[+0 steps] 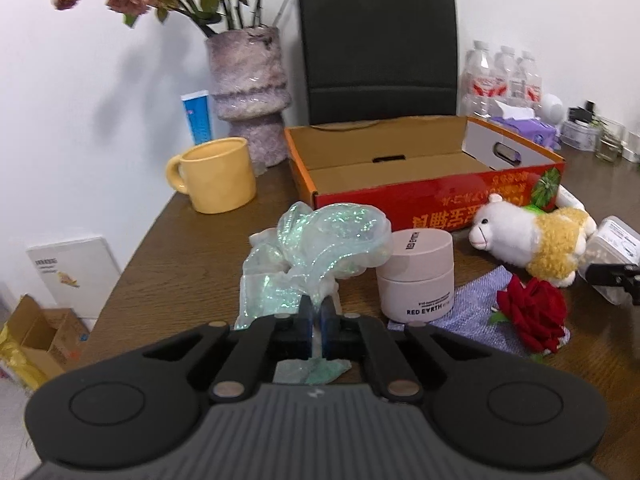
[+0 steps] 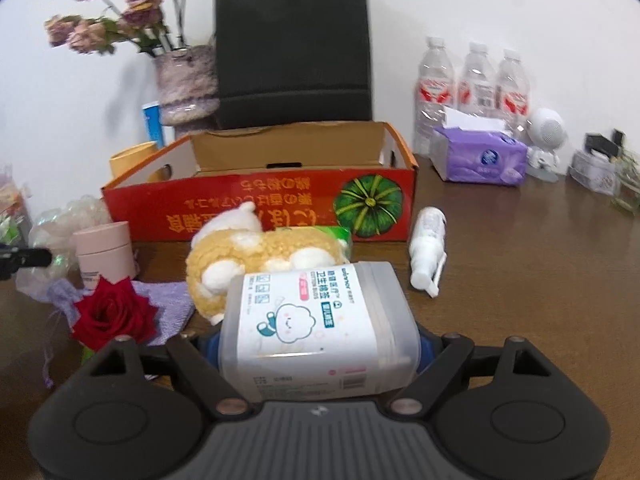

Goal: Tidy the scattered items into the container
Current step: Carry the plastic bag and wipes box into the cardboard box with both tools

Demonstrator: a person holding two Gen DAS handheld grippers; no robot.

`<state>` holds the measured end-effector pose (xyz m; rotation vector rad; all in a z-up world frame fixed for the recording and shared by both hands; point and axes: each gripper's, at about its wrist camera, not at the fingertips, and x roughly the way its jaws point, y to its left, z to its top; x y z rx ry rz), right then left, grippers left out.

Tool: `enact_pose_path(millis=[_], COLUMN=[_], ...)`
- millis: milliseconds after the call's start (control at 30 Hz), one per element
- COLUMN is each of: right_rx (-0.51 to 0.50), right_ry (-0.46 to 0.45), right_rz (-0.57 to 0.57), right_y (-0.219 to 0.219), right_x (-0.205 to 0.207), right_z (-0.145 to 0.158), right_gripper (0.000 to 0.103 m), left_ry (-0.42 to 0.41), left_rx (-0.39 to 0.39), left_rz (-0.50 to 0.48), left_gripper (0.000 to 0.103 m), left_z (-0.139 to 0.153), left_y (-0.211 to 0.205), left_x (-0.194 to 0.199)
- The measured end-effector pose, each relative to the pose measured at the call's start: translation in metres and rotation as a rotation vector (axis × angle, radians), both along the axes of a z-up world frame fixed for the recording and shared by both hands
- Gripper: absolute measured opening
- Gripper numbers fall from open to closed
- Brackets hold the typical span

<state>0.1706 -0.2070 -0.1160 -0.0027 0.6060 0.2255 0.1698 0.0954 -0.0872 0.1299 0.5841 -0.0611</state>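
An open red cardboard box stands mid-table, empty inside. My left gripper is shut on an iridescent plastic bag, holding its near end. My right gripper is shut on a clear cotton-swab box, which also shows in the left wrist view. In front of the cardboard box lie a plush alpaca, a pink jar, a red rose on a purple cloth, and a white spray bottle.
A yellow mug, a vase of dried roses and a black bag stand behind and left of the box. Water bottles, a purple tissue pack and small jars stand at the back right.
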Motion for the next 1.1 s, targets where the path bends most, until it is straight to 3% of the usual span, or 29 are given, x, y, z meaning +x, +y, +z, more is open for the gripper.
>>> enact_pose_path(millis=[267, 567, 933, 1100], right_rx=[-0.032, 0.005, -0.021, -0.031], right_ry=[-0.035, -0.032, -0.036, -0.052], right_rz=[0.115, 0.119, 0.12, 0.085], right_y=[-0.011, -0.02, -0.018, -0.018], right_x=[0.0, 0.002, -0.01, -0.02], right_z=[0.009, 0.017, 0.022, 0.03], right_gripper=[0.083, 0.083, 0.083, 0.083], left_ry=[-0.053, -0.072, -0.099, -0.115], left_rx=[-0.011, -0.018, -0.033, -0.039], left_rz=[0.132, 0.248, 0.288, 0.255], left_gripper=[0.004, 0.004, 0.004, 0.004], left_z=[0.006, 0.013, 0.022, 0.029], left_y=[-0.02, -0.036, -0.036, -0.032], left_x=[-0.016, -0.027, -0.046, -0.05])
